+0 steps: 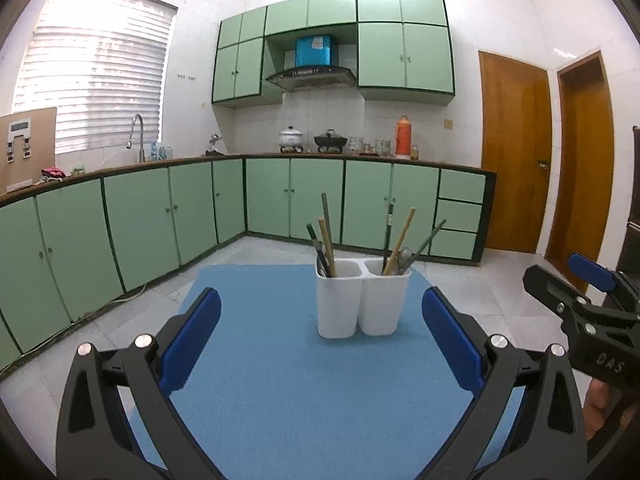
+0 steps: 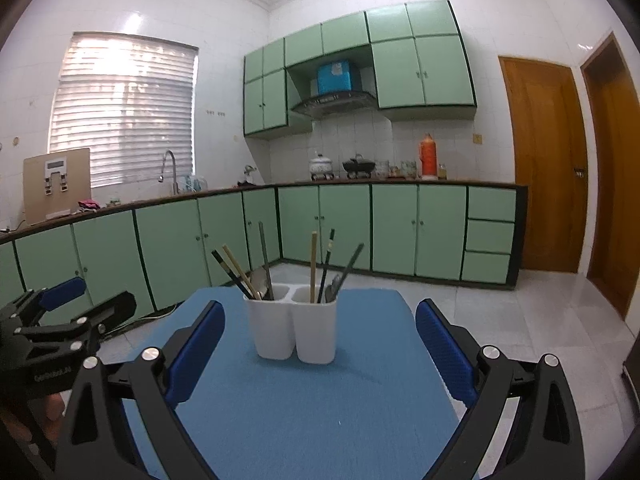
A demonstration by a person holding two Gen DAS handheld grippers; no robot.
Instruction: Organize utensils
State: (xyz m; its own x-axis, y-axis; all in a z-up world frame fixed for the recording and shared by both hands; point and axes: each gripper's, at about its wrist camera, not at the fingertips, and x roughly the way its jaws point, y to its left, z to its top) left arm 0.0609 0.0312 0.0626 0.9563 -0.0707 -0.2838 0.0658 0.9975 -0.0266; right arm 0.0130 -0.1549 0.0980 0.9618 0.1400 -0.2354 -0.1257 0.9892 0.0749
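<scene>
- White holder (image 1: 362, 300) (image 2: 296, 330) stood near the blue tabletop's (image 1: 280, 380) (image 2: 320, 400) far edge, utensils (image 1: 394, 246) (image 2: 320, 268) upright inside.
- Left gripper (image 1: 320, 344) and right gripper (image 2: 318, 354) were both spread wide, empty.

Home kitchen: green cabinets (image 1: 140, 224), faucet (image 1: 136, 130), range hood (image 1: 310, 76)

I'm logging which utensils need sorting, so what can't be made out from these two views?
- Lower ends of the chopsticks and spoon: both views, hidden inside the white holder.
- Exact utensil count: sticks overlap and are blurred.
- Near edge of the blue mat: covered by the open right tongs and, in the left view, by the open left tongs.
</scene>
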